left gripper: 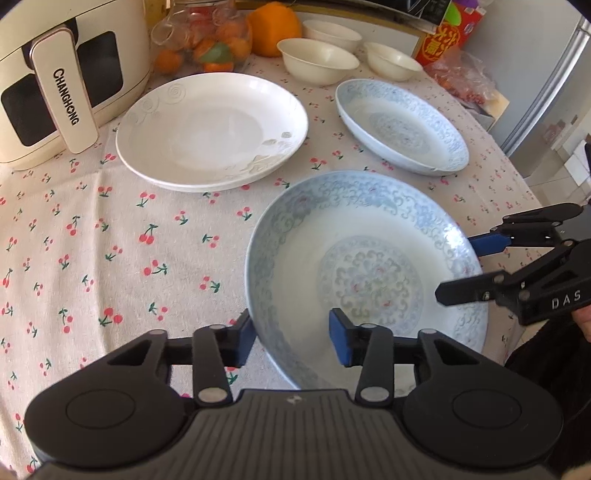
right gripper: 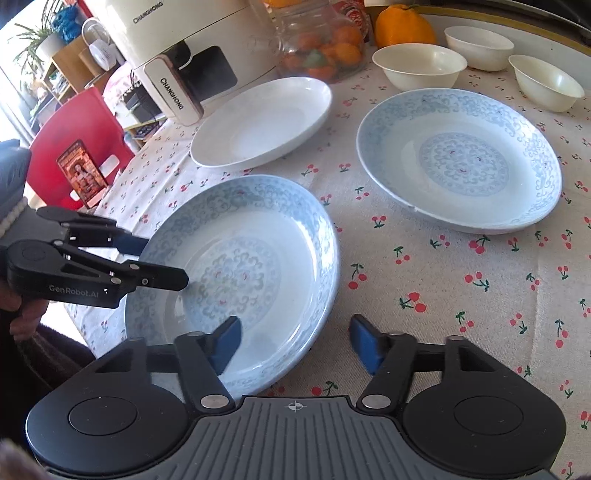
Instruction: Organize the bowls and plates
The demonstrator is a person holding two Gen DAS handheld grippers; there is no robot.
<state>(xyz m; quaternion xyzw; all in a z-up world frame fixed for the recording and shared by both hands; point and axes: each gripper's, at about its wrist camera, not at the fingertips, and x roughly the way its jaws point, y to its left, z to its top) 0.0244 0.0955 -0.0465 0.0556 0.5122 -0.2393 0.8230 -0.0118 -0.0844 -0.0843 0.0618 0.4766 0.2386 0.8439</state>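
- Blue-patterned plate (left gripper: 365, 266) lies nearest me on the cherry-print tablecloth (left gripper: 110, 240), its rim caught from two sides by my own tools
- my left gripper (left gripper: 291, 339) straddles that rim with narrowed jaws, one blue pad outside and one inside the plate; I cannot tell whether the pads press on it
- my right gripper (right gripper: 295, 339) stands wider, its left pad over the plate's edge, its right pad over bare cloth, nothing clamped
- a second blue-patterned plate (right gripper: 461, 162) sits apart to the far right, and a plain white plate (left gripper: 210, 129) rests to the far left
- three cream bowls (left gripper: 317, 59) stand in a group behind the plates
- a cream appliance (left gripper: 59, 81) marked CHANGHONG stands at the table's left, with a glass jar of fruit (left gripper: 203, 40) and an orange (left gripper: 273, 26) beside it
- beyond the table edge a red chair (right gripper: 81, 147) and a wooden shelf with a plant (right gripper: 55, 62) show in daylight
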